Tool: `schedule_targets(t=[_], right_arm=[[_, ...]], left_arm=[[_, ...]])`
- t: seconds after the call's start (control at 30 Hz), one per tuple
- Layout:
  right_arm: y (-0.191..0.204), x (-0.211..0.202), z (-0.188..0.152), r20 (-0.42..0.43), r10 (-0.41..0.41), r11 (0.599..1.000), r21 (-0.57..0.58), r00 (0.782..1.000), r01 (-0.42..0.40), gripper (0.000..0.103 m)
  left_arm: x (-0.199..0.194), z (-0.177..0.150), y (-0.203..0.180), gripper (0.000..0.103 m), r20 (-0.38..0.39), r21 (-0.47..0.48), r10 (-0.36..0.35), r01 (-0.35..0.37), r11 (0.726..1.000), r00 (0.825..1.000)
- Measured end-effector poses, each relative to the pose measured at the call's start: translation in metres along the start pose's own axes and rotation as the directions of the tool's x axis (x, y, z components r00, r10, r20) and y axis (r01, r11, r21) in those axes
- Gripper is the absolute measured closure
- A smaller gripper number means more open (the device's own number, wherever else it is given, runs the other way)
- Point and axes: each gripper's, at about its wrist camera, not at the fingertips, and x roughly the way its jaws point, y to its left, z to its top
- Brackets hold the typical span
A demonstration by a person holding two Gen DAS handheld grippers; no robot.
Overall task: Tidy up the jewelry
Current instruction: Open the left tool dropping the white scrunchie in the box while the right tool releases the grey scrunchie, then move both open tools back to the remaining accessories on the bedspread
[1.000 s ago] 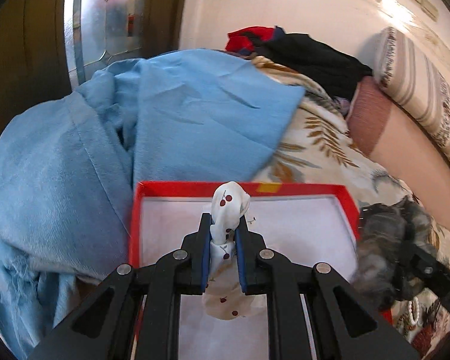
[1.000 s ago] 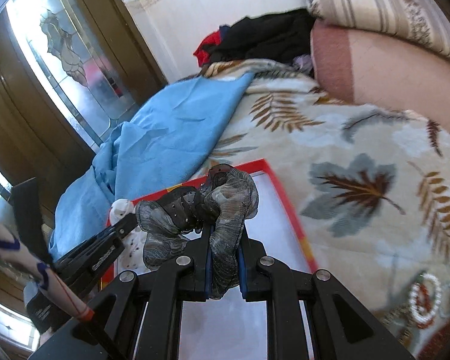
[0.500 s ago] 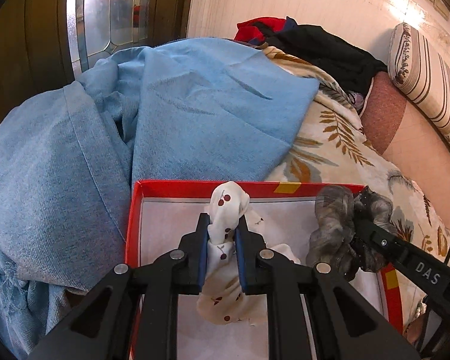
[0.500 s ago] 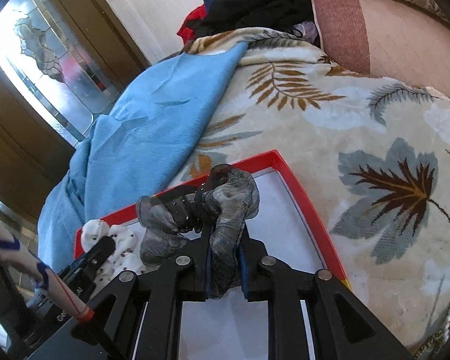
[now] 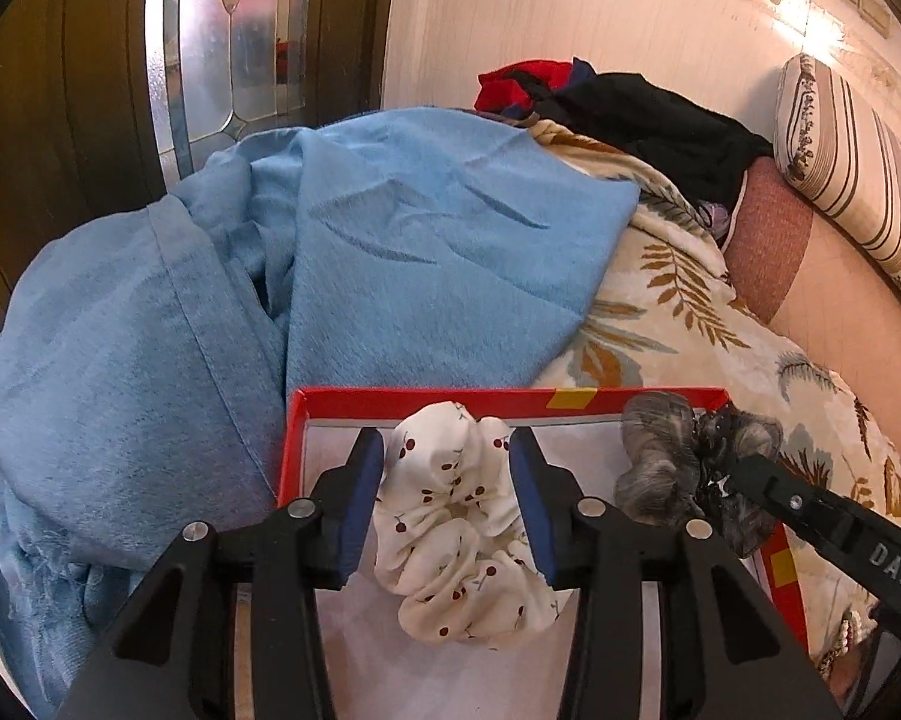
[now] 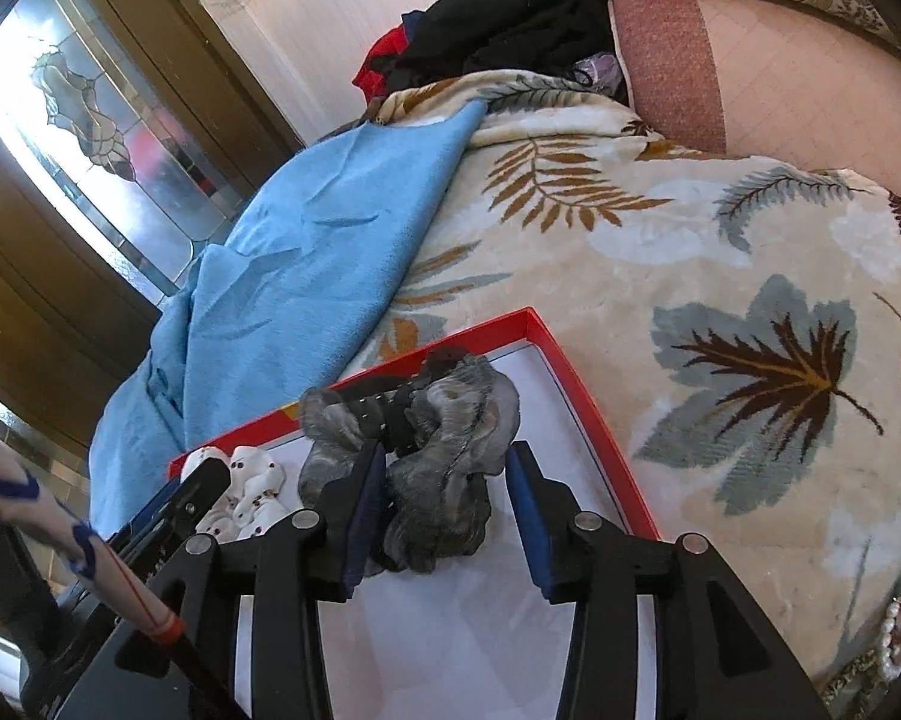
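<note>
A red-rimmed box [image 5: 426, 399] with a white floor lies on the bed; its rim also shows in the right wrist view [image 6: 576, 372]. A white cherry-print scrunchie [image 5: 456, 516] lies in the box between the fingers of my open left gripper [image 5: 447, 480]. A grey marbled scrunchie [image 6: 444, 468] lies in the box between the fingers of my open right gripper [image 6: 444, 498]. The grey scrunchie [image 5: 660, 462] and the right gripper's arm show at the right of the left wrist view. The white scrunchie [image 6: 246, 486] shows at the left of the right wrist view.
A blue blanket [image 5: 330, 276] lies beyond and left of the box. A leaf-print blanket [image 6: 720, 300] covers the bed to the right. A pearl bracelet [image 6: 894, 630] lies at the far right. Dark clothes [image 5: 630, 108] and pillows [image 5: 840, 138] are at the back.
Both grippers have opened and let go of their scrunchies, which now rest in the red box. Both grippers have come lower and closer over the box.
</note>
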Motion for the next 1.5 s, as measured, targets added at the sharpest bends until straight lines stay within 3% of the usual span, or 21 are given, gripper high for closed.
schedule_targets(t=[0.67, 1.0, 1.17, 1.27, 1.5], right_arm=[[-0.013, -0.111, -0.064, 0.078, 0.053, 0.998, 0.025, 0.996, -0.055, 0.057], [-0.038, -0.163, -0.112, 0.094, 0.046, 0.998, 0.043, 0.995, -0.050, 0.055], [-0.063, -0.195, -0.130, 0.121, 0.022, 0.998, 0.060, 0.992, -0.029, 0.055], [-0.087, -0.218, -0.143, 0.142, -0.003, 0.996, 0.084, 0.990, -0.009, 0.054], [-0.166, -0.282, -0.170, 0.214, -0.105, 0.980, 0.190, 0.971, 0.064, 0.052]], left_arm=[[-0.060, 0.000, -0.008, 0.052, 0.186, 0.035, 0.021, -0.028, 0.999, 0.982], [-0.084, -0.019, -0.042, 0.048, 0.247, 0.127, 0.005, -0.038, 0.991, 0.969], [-0.106, -0.036, -0.064, 0.047, 0.265, 0.160, -0.064, 0.021, 0.987, 0.962], [-0.125, -0.052, -0.081, 0.041, 0.273, 0.182, -0.118, 0.070, 0.981, 0.955], [-0.152, -0.098, -0.124, 0.039, 0.194, 0.259, -0.260, 0.206, 0.944, 0.946]])
